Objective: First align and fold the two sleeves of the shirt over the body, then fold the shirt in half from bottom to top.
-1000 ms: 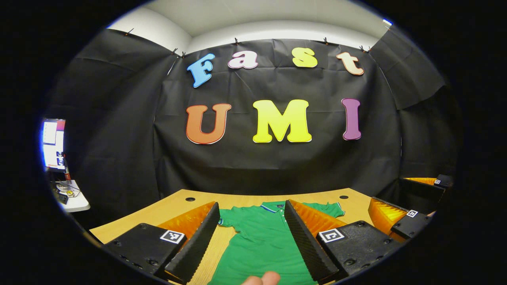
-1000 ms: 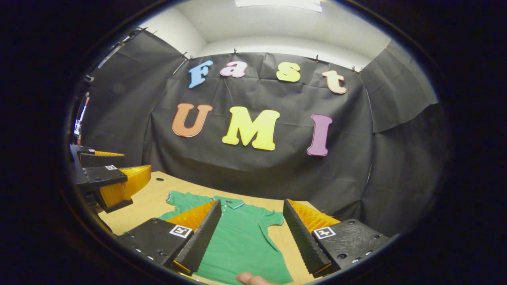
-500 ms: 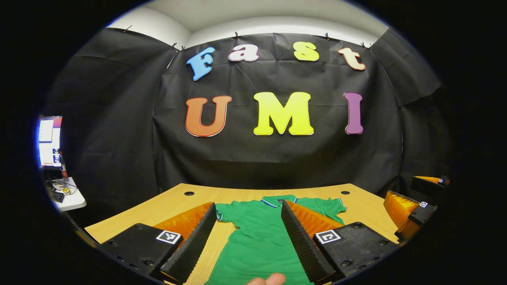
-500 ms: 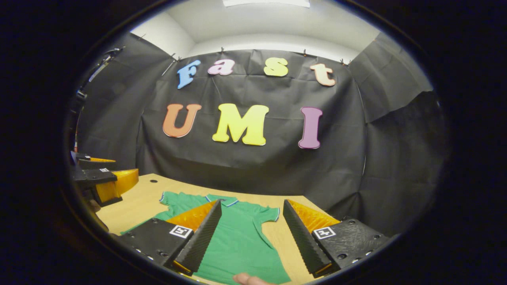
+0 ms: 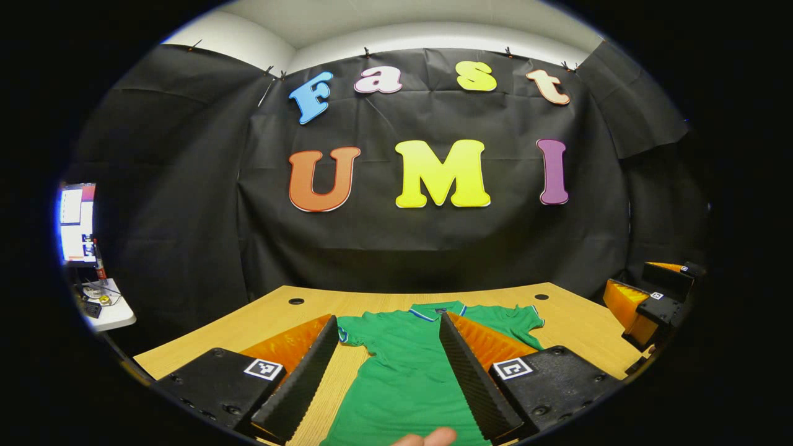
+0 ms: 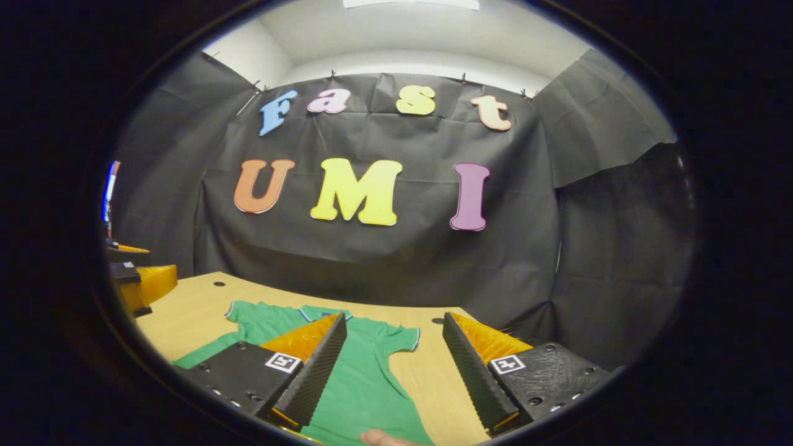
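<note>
A green polo shirt [image 5: 406, 371] lies flat on the wooden table [image 5: 272, 313], collar toward the far wall, both short sleeves spread out. In the left gripper view my left gripper [image 5: 387, 378] hovers open over the shirt's body, nothing between its fingers. The right gripper [image 5: 644, 300] shows far off at the table's right edge there. In the right gripper view the shirt [image 6: 365, 384] lies low and left, and my right gripper [image 6: 390, 371] stands open above its right sleeve [image 6: 396, 337] and side. The left gripper [image 6: 139, 285] shows at the left edge.
A fingertip [image 5: 427, 438] pokes in at the bottom of the left gripper view, and another fingertip [image 6: 378, 438] in the right gripper view. A lit screen [image 5: 77, 223] and a small white shelf [image 5: 108, 306] stand beyond the table's left end. The table has cable holes [image 5: 296, 301] near its far edge.
The two grippers have drifted apart: the right one moved right, so the shirt slid left in its view. The left gripper view barely shifted. Both stayed open.
</note>
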A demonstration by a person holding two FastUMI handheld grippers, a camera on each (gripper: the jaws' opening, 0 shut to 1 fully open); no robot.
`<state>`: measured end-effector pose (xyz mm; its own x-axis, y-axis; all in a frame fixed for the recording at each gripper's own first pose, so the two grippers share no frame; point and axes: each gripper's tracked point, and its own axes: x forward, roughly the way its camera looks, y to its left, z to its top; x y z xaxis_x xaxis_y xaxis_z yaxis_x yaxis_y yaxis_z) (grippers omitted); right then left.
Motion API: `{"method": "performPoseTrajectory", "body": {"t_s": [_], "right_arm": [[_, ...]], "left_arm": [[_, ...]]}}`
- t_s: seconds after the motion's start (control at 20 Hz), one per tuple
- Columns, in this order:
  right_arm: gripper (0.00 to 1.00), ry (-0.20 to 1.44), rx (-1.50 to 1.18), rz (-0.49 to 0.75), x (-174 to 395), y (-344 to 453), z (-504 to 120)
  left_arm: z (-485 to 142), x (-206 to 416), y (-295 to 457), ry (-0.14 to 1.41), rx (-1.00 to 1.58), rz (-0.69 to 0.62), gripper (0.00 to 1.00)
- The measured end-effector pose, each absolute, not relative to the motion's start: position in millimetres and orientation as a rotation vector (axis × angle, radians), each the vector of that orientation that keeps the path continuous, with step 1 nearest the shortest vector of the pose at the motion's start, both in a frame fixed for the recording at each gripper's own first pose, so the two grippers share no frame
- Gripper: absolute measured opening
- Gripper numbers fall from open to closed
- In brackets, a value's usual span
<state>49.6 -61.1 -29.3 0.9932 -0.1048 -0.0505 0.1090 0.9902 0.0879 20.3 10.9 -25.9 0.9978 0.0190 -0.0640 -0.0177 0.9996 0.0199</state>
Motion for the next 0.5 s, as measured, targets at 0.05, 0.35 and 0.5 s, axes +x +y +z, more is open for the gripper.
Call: {"method": "performPoseTrajectory", "body": {"t_s": [0.05, 0.35, 0.5], "right_arm": [[0.97, 0.045, 0.089, -0.109, 58.7, -63.4, -27.8], [0.97, 0.114, 0.073, -0.106, 130.7, -76.0, -40.3], [0.97, 0.196, 0.069, -0.105, 174.7, -80.7, -61.1]], "left_arm": [[-26.3, 21.8, 12.1, 0.065, 0.022, 0.022, 1.0], [-40.9, 31.3, 21.1, 0.103, 0.021, 0.057, 1.0], [-47.1, 33.7, 21.1, 0.115, 0.032, 0.065, 1.0]]}}
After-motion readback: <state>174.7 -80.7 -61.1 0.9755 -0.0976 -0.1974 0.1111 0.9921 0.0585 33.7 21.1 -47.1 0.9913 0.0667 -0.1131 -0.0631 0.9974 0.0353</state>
